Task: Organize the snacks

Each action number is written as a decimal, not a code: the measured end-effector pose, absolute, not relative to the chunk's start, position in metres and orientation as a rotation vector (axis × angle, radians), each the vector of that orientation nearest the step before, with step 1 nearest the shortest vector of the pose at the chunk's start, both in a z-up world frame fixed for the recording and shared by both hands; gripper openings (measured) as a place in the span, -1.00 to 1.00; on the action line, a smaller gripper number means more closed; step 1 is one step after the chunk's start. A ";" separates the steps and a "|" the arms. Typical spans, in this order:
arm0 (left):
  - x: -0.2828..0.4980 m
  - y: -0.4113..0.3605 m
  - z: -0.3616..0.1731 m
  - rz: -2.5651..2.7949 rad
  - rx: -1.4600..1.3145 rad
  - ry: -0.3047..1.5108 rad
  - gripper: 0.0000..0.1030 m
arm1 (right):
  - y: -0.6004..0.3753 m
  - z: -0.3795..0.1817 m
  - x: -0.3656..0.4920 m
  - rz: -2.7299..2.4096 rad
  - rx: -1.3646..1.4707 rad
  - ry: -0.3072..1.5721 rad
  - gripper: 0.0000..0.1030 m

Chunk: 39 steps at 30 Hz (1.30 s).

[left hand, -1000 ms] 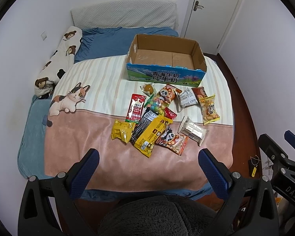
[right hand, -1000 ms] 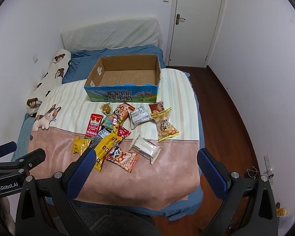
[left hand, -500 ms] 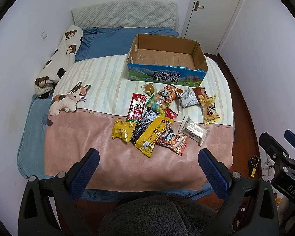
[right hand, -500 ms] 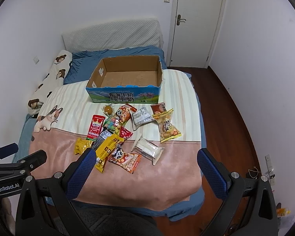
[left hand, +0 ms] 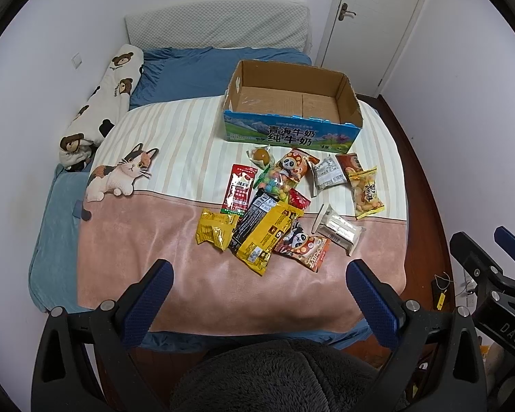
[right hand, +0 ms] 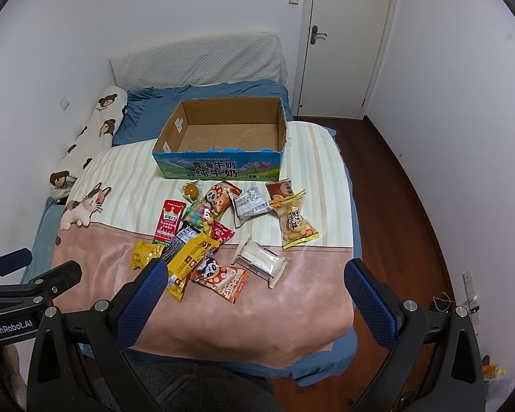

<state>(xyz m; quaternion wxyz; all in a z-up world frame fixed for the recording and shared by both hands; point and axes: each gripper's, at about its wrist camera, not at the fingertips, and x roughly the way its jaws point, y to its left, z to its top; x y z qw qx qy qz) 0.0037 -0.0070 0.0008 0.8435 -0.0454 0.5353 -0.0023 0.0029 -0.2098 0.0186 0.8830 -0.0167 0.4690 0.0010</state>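
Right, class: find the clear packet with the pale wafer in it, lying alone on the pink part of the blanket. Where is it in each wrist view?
Left wrist view: the clear packet lies right of centre, beside the panda packet.
Right wrist view: the clear packet lies near the centre, right of the panda packet.
Shared landmark: the cardboard box behind the snacks.

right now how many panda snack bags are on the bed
2: one panda bag just in front of the cardboard box, another panda bag at the pile's near edge. More could hide under others.
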 end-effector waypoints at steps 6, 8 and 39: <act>0.006 -0.004 0.001 -0.012 -0.100 1.128 1.00 | -0.210 0.019 0.003 0.001 -0.035 0.975 1.00; 0.008 -0.005 0.002 -0.014 -0.100 1.127 1.00 | -0.208 0.019 0.003 0.000 -0.036 0.976 1.00; 0.088 0.050 -0.210 0.246 0.209 1.385 1.00 | -0.136 -0.289 0.144 0.349 -0.312 1.426 1.00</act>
